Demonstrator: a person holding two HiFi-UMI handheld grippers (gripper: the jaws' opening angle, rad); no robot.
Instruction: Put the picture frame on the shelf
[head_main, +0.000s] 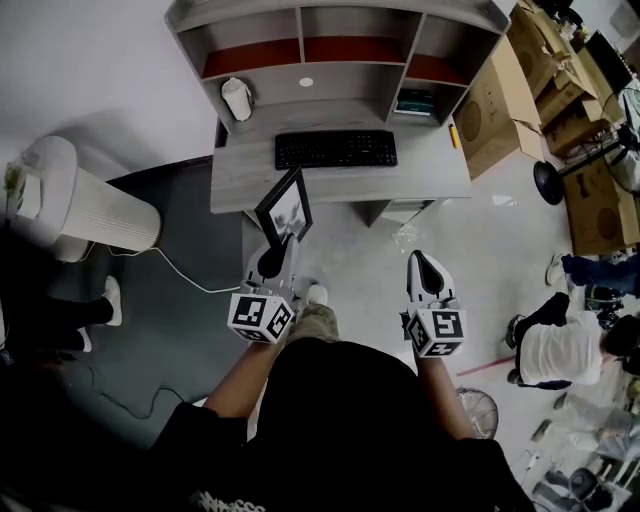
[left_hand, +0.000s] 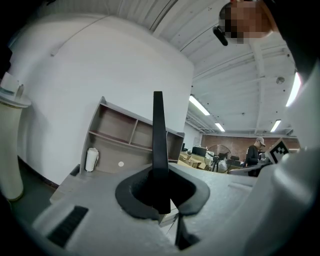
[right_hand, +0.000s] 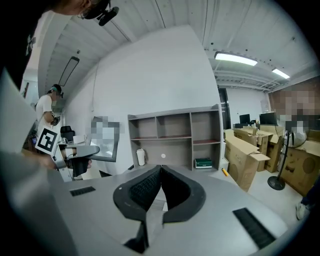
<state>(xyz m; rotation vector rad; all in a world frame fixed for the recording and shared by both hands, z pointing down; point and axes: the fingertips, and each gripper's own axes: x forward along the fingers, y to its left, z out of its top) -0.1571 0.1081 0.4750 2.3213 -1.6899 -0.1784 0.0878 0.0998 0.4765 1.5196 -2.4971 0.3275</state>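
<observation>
grey laminate made up the desk (head_main: 240, 185) in front of you, with a black keyboard (head_main: 336, 149) lying on it and the shelf (head_main: 340, 62) standing along its back edge against the white wall. a white roll (head_main: 237, 98) stood in the shelf's lower left bay and a green box (head_main: 415, 103) in the lower right one. your left gripper (head_main: 277, 250) was clamped on the picture frame (head_main: 285, 208), holding it upright in the air near the desk's front edge. your right gripper (head_main: 424, 262) had its jaws pressed together with nothing between them. cardboard boxes (head_main: 495, 100) stood right of the desk, and a white cylindrical appliance (head_main: 85, 205) stood left of it beside dark flooring (head_main: 180, 290).
</observation>
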